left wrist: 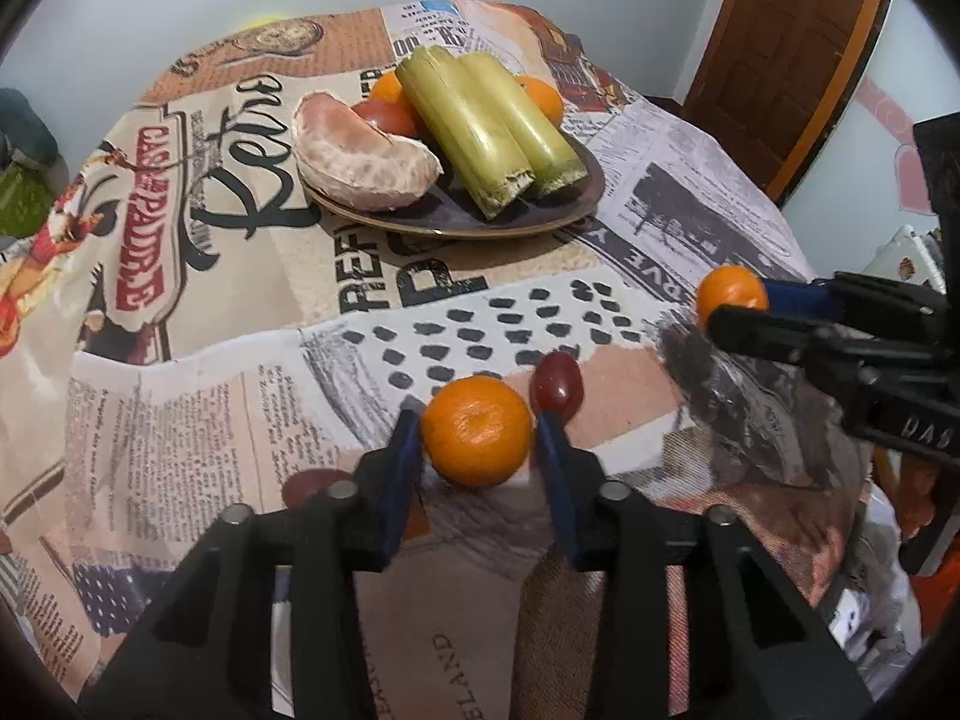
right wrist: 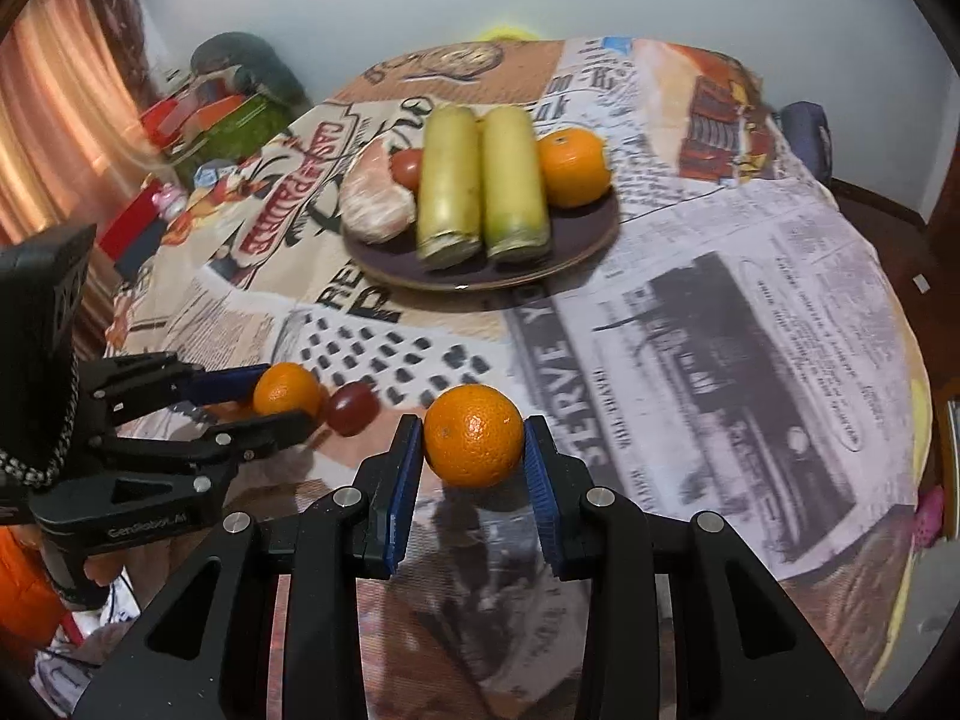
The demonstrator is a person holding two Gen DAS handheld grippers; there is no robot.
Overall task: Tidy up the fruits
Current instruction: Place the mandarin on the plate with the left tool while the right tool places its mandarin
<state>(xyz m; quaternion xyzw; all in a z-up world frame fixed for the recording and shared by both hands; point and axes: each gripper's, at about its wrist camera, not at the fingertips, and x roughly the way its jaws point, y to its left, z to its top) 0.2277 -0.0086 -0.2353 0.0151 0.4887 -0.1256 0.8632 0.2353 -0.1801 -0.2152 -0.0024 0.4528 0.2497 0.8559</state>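
Round table [left wrist: 210,360] covered with a retro newspaper-print cloth, text and ad graphics all over. White wall behind, brown wooden door [left wrist: 798,60] at the far right in the left wrist view, peach curtain [right wrist: 54,120] at the left in the right wrist view, clutter of boxes and a green container beside it.

Dark plate [left wrist: 558,204] sits toward the far side of the table. On it: two cut sugarcane pieces [left wrist: 480,126] lying flat side by side, touching, long axes parallel, running from the near rim toward the far side, cut ends facing the cameras. Peeled pomelo segment [left wrist: 360,156] at the plate's left edge, a red fruit [left wrist: 384,114] behind it, oranges [right wrist: 573,165] at the back, one to the right of the canes.

Left tool [left wrist: 477,435] clamped on a mandarin [left wrist: 477,429], blue pads pressing both sides, stem dimple facing the camera; fruit at the near part of the table, low over the cloth. A red grape [left wrist: 558,387] lies on the cloth just beyond it, by the right pad, long axis pointing away from the camera. Another reddish fruit [left wrist: 312,483] is partly hidden behind the left finger.

Right tool [right wrist: 474,441] clamped on an orange [right wrist: 474,435], pads against both sides, near the table's front, to the right of the mandarin. Contact with the cloth unclear.
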